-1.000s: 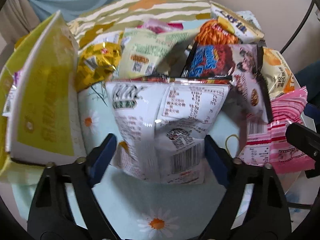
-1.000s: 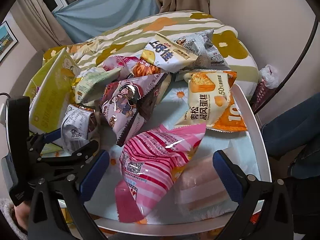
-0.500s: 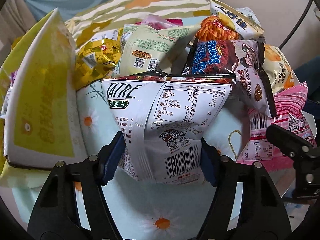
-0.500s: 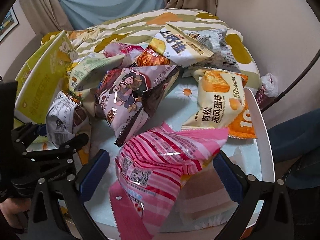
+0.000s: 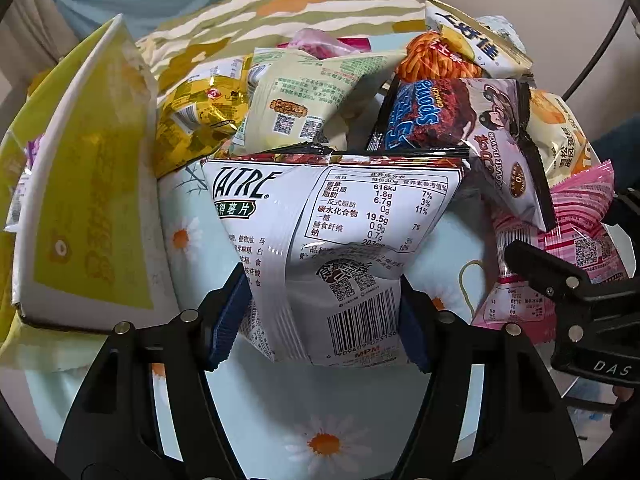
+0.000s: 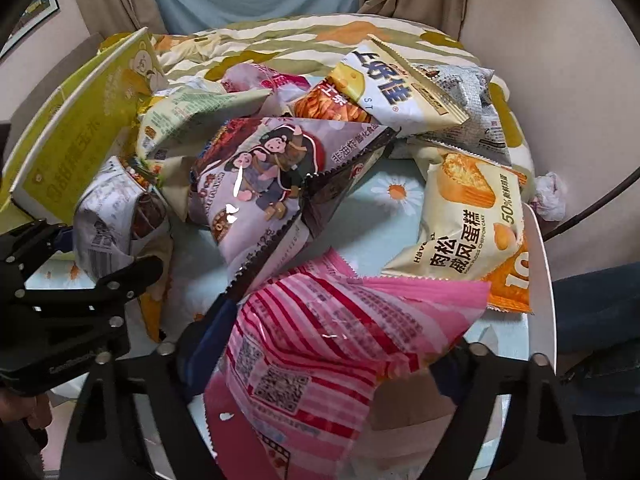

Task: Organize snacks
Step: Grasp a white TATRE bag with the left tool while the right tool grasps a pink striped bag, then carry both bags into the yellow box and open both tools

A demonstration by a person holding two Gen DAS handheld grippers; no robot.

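A white chip bag [image 5: 340,220] stands upright on the daisy-print table [image 5: 320,440]. My left gripper [image 5: 320,320] is closing, and its blue pads press on both lower sides of that bag. The right wrist view shows the same bag [image 6: 108,216] at the left, inside the left gripper [image 6: 84,252]. A pink striped snack bag [image 6: 340,320] bulges up between the jaws of my right gripper [image 6: 332,348], which is closing with its left pad against the bag. The right pad is hidden behind the wrapper. From the left wrist, the pink bag [image 5: 580,232] lies at the right.
A tall yellow box [image 5: 88,208] stands at the left. Several snack bags are heaped behind: a lilac cartoon bag [image 6: 272,168], a chiffon cake bag [image 6: 472,216] and a white-and-yellow bag [image 6: 392,84]. The table's white rim [image 6: 540,280] runs along the right, with a person's denim leg [image 6: 600,320] beyond.
The left jaws have narrowed until the pads touch the white chip bag. The right gripper has sunk toward the pink bag, and its wide jaws have come in around it.
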